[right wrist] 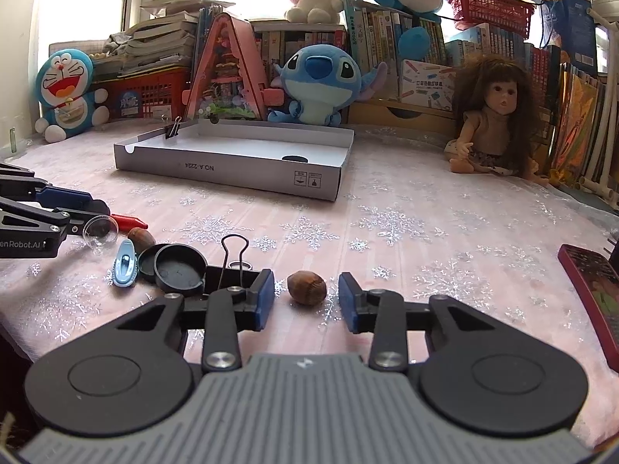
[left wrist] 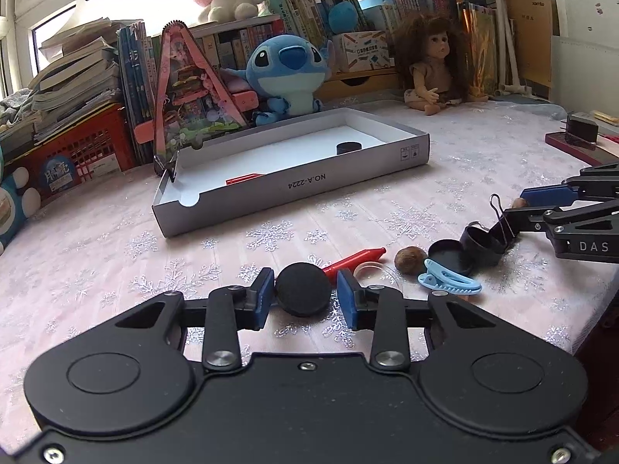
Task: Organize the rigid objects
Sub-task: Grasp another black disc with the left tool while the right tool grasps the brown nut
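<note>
Pink snowflake tablecloth point(right wrist: 406, 208), toy-lined shelves behind: grey cardboard tray point(left wrist: 294, 189) waiting as collection point; left gripper point(left wrist: 303, 295) straddling black round disc point(left wrist: 303, 289), right gripper point(right wrist: 306, 297) bracketing brown nut point(right wrist: 306, 288), both standing apart, positioning for pickup.

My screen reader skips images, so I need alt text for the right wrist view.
The right gripper is open around a brown nut on a pink snowflake tablecloth. To its left lie a binder clip, black round lids and a light blue clip; a shallow grey box sits farther back.
</note>
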Action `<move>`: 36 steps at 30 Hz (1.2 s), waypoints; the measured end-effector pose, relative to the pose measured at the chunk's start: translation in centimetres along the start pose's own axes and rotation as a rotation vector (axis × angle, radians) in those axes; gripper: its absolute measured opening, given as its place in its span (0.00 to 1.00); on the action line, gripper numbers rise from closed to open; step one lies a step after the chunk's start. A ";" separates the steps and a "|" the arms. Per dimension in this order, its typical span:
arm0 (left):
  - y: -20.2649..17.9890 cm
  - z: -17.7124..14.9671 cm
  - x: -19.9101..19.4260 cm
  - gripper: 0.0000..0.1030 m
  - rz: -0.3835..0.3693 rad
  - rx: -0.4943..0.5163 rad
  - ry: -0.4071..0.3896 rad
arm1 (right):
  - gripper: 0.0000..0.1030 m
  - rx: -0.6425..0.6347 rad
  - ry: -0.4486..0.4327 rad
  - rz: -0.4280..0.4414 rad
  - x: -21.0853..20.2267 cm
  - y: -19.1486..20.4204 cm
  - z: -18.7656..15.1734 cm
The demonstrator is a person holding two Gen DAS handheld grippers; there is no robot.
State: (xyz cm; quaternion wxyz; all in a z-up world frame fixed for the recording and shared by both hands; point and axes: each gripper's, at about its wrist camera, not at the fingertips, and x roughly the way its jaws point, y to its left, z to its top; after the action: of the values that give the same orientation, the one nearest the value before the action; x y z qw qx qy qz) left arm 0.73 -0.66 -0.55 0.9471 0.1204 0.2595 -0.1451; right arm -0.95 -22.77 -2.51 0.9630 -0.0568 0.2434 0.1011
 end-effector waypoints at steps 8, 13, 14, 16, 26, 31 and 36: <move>-0.2 -0.3 -1.2 0.32 -0.037 0.022 -0.013 | 0.41 -0.002 -0.001 0.003 0.1 0.1 0.0; -0.2 -0.5 -1.4 0.28 -0.064 0.022 0.009 | 0.41 0.000 -0.001 0.006 0.2 0.1 0.1; -0.2 -0.5 -1.4 0.28 -0.066 0.020 0.011 | 0.41 0.000 -0.001 0.007 0.2 0.1 0.1; -0.3 -0.6 -1.4 0.28 -0.064 0.026 0.009 | 0.41 -0.002 -0.001 0.009 0.2 0.2 0.1; -1.0 -0.7 -1.1 0.29 -0.089 0.054 0.013 | 0.41 -0.010 -0.006 -0.010 0.2 0.4 0.0; -0.7 -0.6 -0.7 0.29 -0.085 0.037 0.012 | 0.41 0.002 -0.004 -0.019 0.2 0.2 0.0; -0.6 -0.6 -0.2 0.29 -0.080 0.018 0.005 | 0.26 -0.003 0.008 -0.009 0.2 0.1 0.1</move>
State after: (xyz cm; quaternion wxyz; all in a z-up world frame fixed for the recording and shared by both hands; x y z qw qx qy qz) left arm 0.05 -1.03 -1.02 0.9388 0.1191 0.2652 -0.1848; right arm -0.75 -22.58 -2.59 0.9623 -0.0597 0.2469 0.0970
